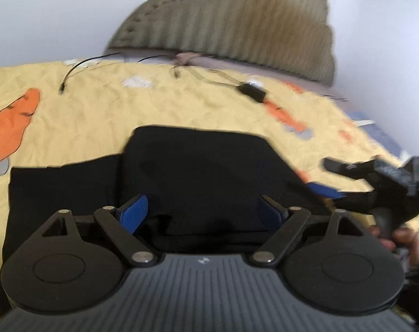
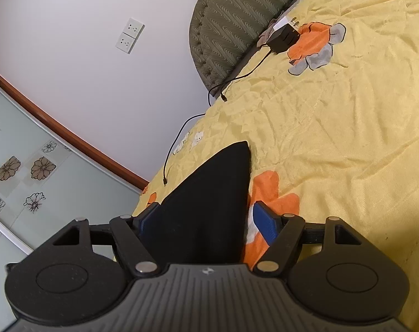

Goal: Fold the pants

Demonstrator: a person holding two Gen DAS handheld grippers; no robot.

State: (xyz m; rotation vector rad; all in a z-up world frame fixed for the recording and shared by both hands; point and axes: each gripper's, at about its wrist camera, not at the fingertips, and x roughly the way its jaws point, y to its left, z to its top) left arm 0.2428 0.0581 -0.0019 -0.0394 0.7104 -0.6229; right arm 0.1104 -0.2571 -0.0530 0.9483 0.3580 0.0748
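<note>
- The black pants (image 1: 198,171) lie on the yellow bedspread (image 1: 104,105), near the front edge of the bed, folded into a thick dark block with a thinner layer sticking out to the left.
- In the left wrist view the folded block's long axis runs left to right across the bed; its far edge is fairly straight and its right end slopes down towards the near side.
- The left gripper (image 1: 204,210) hangs over the near part of the pants, its jaws spread wide; the blue pads (image 1: 134,213) sit above the cloth and pinch nothing.
- The right gripper (image 1: 328,179) shows at the right edge of that view, by the right end of the pants, with a hand (image 1: 403,240) on its handle.
- In the right wrist view the right gripper (image 2: 206,224) has its jaws spread, with the pants (image 2: 209,202) between them; the left pad is against the cloth, the right pad stands clear over the orange print.
- From there the pants taper to a pointed corner aimed away towards the headboard (image 2: 231,19).
- Far on the bedspread (image 2: 348,138) lie a black charger (image 2: 281,38) and a thin black cable (image 2: 176,144).
- No containers are in view.
</note>
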